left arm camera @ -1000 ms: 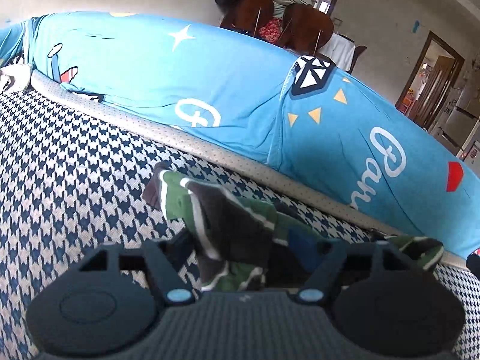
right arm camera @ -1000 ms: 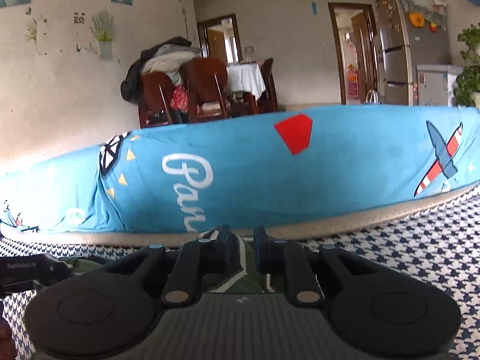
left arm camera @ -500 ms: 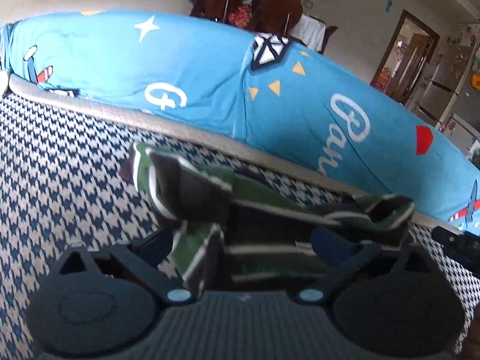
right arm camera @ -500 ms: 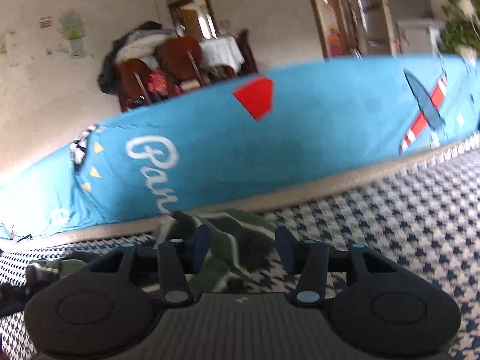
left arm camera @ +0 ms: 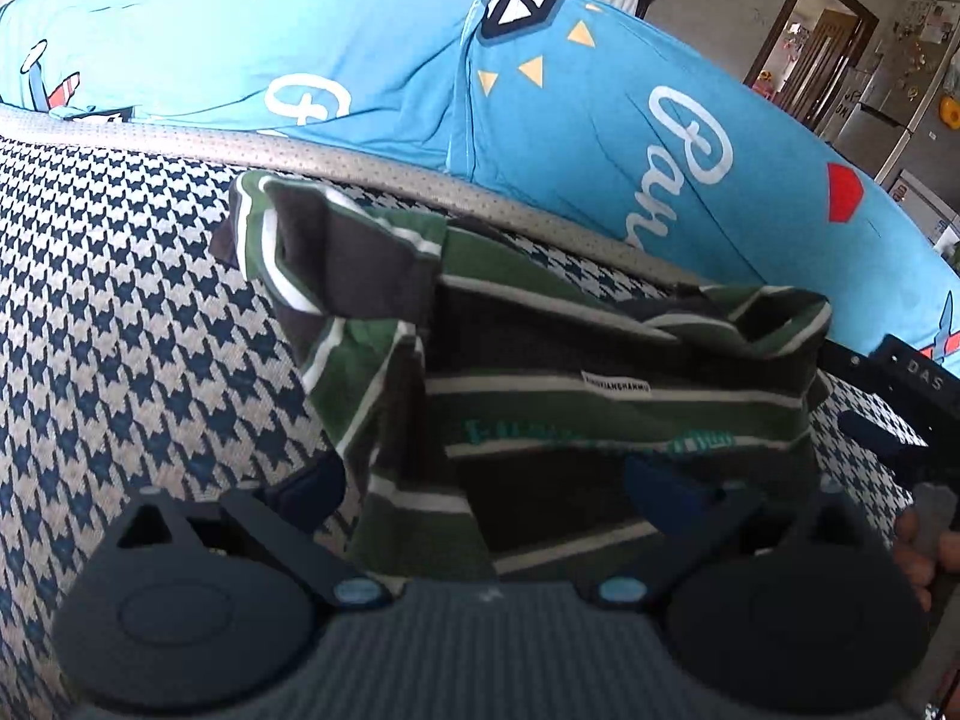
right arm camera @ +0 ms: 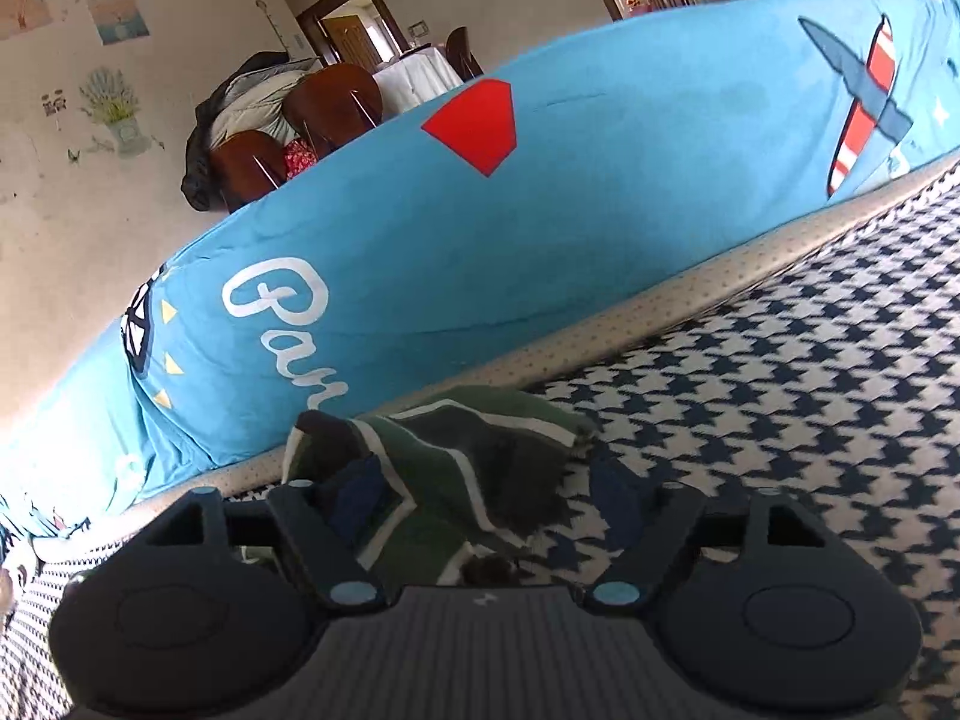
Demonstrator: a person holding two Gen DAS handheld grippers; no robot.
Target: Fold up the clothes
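Left gripper (left arm camera: 486, 480) gapes wide over the green striped shirt (left arm camera: 570, 372), its white label (left arm camera: 616, 385) showing; right gripper (right arm camera: 480, 492) is opening, shirt corner loose between.

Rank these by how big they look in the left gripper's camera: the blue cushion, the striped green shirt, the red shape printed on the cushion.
1. Blue cushion, widest by far.
2. Striped green shirt, though it lies nearer the camera, which enlarges it.
3. Red shape, smallest.
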